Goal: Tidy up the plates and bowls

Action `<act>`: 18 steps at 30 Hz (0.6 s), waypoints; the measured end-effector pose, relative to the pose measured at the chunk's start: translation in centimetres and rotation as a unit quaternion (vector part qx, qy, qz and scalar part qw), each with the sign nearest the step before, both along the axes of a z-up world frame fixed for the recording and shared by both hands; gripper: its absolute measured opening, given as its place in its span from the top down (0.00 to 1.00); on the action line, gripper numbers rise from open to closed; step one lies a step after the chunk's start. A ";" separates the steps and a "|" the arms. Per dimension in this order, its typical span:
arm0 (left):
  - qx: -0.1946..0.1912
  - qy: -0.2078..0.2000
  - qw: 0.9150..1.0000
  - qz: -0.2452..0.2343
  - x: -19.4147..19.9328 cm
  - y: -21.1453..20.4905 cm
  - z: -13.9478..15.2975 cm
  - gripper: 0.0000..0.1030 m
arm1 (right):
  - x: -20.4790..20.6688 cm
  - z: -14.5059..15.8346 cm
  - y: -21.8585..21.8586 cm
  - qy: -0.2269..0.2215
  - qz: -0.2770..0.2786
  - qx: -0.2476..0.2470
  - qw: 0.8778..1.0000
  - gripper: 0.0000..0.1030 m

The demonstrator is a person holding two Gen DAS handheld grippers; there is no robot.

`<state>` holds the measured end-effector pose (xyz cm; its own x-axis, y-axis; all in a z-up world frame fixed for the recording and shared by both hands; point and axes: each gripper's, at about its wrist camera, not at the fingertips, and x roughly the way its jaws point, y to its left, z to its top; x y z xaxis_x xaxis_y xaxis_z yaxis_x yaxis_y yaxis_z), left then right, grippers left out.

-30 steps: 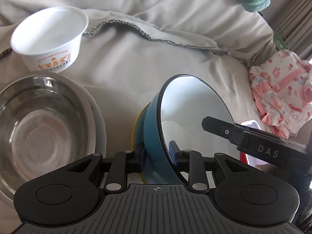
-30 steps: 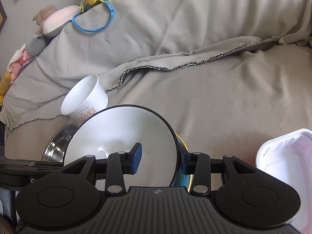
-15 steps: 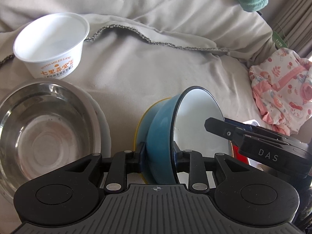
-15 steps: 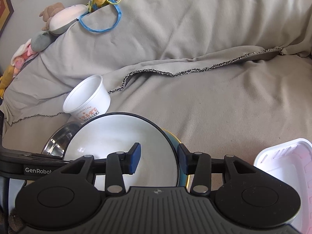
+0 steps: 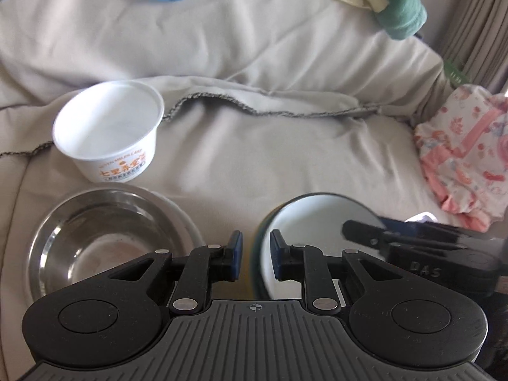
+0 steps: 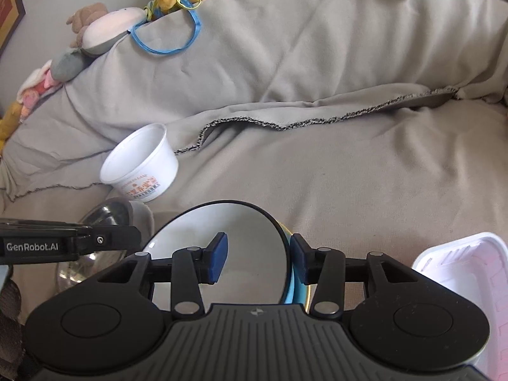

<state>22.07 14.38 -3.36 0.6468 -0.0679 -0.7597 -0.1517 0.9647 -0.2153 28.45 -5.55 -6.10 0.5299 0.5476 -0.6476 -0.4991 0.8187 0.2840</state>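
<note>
The blue bowl (image 5: pixel 317 222) with a white inside and dark rim lies level on a yellow plate (image 6: pixel 305 298) on the grey sofa cover. My left gripper (image 5: pixel 256 257) hangs at its left edge with jaws closing. A narrow gap shows between the pads, and the rim appears through it, untouched. My right gripper (image 6: pixel 258 257) is open and straddles the bowl's (image 6: pixel 228 247) right rim, one finger over the inside and one beside the outer wall. A steel bowl (image 5: pixel 95 247) sits left of it, with a white printed plastic bowl (image 5: pixel 108 130) behind.
The steel bowl rests in a white dish (image 5: pixel 190 222). A white plastic tray (image 6: pixel 460 270) lies at the right. Pink patterned cloth (image 5: pixel 463 158) is heaped at the sofa's right end, soft toys (image 6: pixel 104 31) along the backrest. A raised fold with a frayed edge (image 6: pixel 317 120) crosses the cover.
The blue bowl went from standing tilted on its edge to lying level. My left gripper let go of its wall, rose and narrowed its jaws. The right gripper stayed in place.
</note>
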 end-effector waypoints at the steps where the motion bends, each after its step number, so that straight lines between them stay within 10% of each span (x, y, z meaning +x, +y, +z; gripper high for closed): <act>1: -0.001 0.006 1.000 -0.001 0.2 0.1 -0.4 0.79 | 0.0 0.0 -0.1 0.000 -0.001 0.001 1.000 0.57; 11: 0.011 0.028 0.999 -0.016 2.1 -0.4 -3.0 0.74 | 1.0 -1.6 -0.5 0.046 -0.036 -0.019 0.998 0.50; 18: -0.055 0.042 0.998 0.000 2.9 0.8 -4.8 0.76 | 1.6 -4.1 -0.4 0.149 0.002 0.020 0.989 0.45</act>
<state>25.02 15.18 -8.13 0.5819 -0.1541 -0.7986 -0.1729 0.9360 -0.3066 30.06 -5.94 -10.15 0.3161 0.5771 -0.7530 -0.3911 0.8024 0.4508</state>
